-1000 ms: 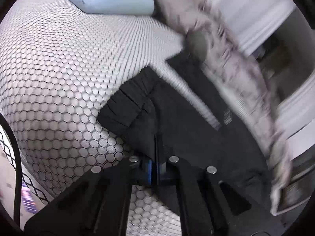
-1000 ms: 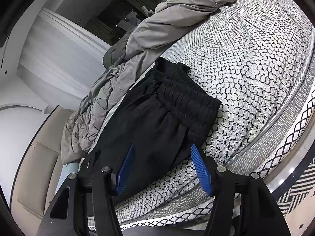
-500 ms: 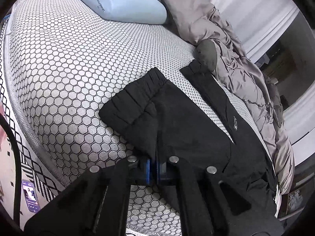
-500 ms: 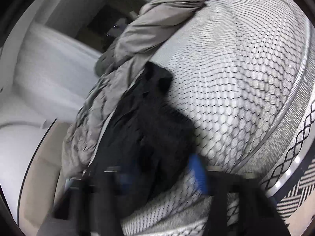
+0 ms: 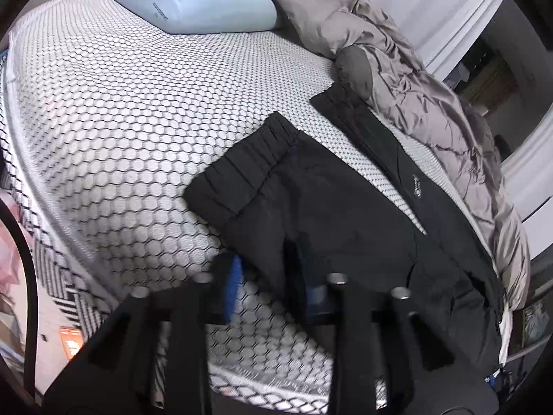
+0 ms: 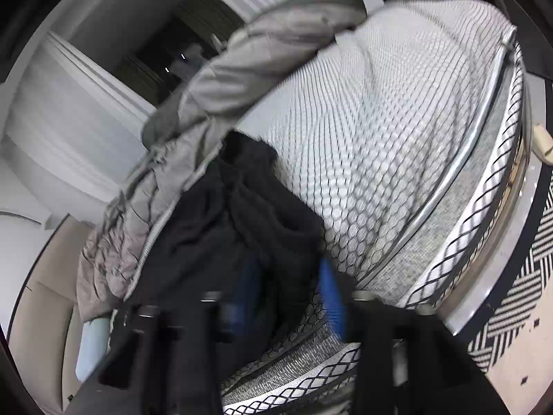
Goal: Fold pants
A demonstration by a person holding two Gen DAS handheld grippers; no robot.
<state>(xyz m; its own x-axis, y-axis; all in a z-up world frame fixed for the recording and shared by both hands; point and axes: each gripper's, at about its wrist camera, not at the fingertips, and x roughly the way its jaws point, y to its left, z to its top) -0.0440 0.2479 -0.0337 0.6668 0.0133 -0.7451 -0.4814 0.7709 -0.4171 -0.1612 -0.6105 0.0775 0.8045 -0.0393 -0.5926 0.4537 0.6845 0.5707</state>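
The left gripper [image 5: 269, 283] hovers at the near edge of the mattress [image 5: 138, 121], its blue-padded jaws just opened and standing apart, a fold of the black pants [image 5: 328, 214] hanging loose between them, no pad seen pressing on it. The right gripper [image 6: 290, 294], blurred in its own view, has its jaws just parted again as well; dark cloth of the pants [image 6: 242, 224] fills the gap between the blue pads, which look spread to either side of it without pinching.

The pants lie on the honeycomb-patterned mattress close to its near edge. In the left wrist view the ribbed waistband [image 5: 242, 162] points toward the bare middle of the bed, while one leg runs along the far side, touching a crumpled grey duvet [image 5: 432, 103]. A small logo [image 5: 416, 186] shows on that leg. In the right wrist view the garment is bunched and rumpled, pressed against the same grey duvet [image 6: 242, 79].

Beyond the pants, a pale blue pillow [image 5: 190, 0] rests at the head of the mattress, beside the duvet's upper end. The mattress side carries a black diamond lattice trim [image 6: 466, 249], and a black-and-white herringbone rug [image 6: 518, 294] covers the floor beside the bed. White panelled walls [image 6: 69, 103] close the far background.
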